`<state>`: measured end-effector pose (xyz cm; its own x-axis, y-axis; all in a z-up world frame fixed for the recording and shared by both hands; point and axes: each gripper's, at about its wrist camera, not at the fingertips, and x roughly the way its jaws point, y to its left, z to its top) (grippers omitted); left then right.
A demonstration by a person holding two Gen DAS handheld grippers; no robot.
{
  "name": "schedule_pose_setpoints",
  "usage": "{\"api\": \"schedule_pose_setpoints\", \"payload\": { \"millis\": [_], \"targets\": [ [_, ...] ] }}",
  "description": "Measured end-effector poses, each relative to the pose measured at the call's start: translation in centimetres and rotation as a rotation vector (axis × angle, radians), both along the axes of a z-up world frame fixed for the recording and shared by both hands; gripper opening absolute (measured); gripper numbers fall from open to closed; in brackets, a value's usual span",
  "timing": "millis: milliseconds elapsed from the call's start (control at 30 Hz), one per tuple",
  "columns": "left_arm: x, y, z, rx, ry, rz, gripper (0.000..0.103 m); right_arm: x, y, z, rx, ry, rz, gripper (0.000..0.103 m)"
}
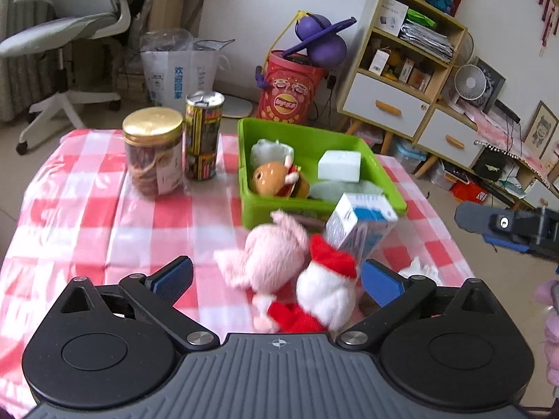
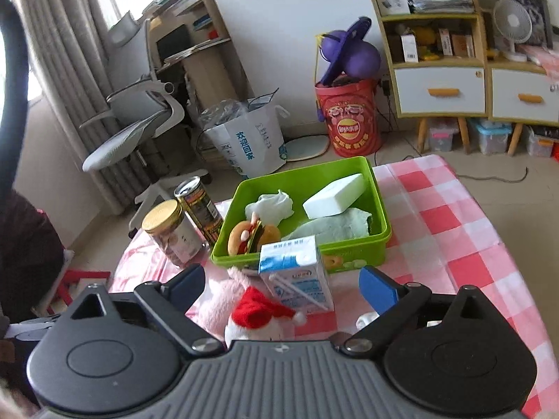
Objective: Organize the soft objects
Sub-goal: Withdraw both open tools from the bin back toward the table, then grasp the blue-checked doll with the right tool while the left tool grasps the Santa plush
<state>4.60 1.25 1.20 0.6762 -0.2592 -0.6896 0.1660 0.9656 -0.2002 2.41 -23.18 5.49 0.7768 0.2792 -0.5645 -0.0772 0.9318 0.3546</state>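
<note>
A green bin (image 1: 379, 174) (image 2: 379, 206) on the checkered table holds a plush burger (image 1: 279, 179) (image 2: 251, 235), a white sponge block (image 1: 340, 166) (image 2: 333, 197) and pale green cloths (image 2: 335, 228). In front of it lie a pink plush (image 1: 270, 256) (image 2: 218, 305) and a white plush with a red Santa hat (image 1: 326, 288) (image 2: 260, 314), beside a blue-white milk carton (image 1: 360, 223) (image 2: 297, 279). My left gripper (image 1: 276, 281) is open, its pads either side of the two plushes. My right gripper (image 2: 283, 288) is open, with the carton and the Santa plush between its fingers.
A gold-lidded jar (image 1: 153, 150) (image 2: 173, 232) and a tall can (image 1: 203, 134) (image 2: 199, 206) stand left of the bin. A small white object (image 1: 421, 269) lies near the table's right edge. Office chair, red bucket and shelf stand on the floor beyond.
</note>
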Motion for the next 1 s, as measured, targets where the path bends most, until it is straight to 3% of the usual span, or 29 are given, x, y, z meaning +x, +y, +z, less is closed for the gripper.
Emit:
{"api": "schedule_pose_setpoints", "payload": {
  "millis": [167,400,533,667,767,1000],
  "targets": [
    [-2.3,0.1,-1.4,0.052,-0.09,-0.018,0.098,-1.8,0.6,-0.8,-0.043,-0.033,-0.01,0.072],
    [-3.1,-0.2,-3.1,0.106,-0.053,-0.057,0.098,-3.0,0.1,-1.8,-0.082,-0.021,-0.02,0.075],
    [-3.2,-0.1,-3.7,0.107,-0.02,-0.062,0.098,-2.6,-0.4,-3.5,-0.094,0.1,-0.048,0.075],
    [-2.4,0.0,-4.9,0.082,0.107,-0.053,0.098,-1.9,-0.4,-6.1,-0.099,0.271,-0.038,0.075],
    [-2.0,0.2,-5.7,0.063,0.172,-0.026,0.098,-1.8,-0.1,-7.5,-0.097,0.348,-0.016,0.075],
    [-1.3,0.0,-6.1,-0.005,0.176,-0.008,0.097,-1.9,0.3,-9.1,0.039,0.465,0.062,0.075]
  ]
}}
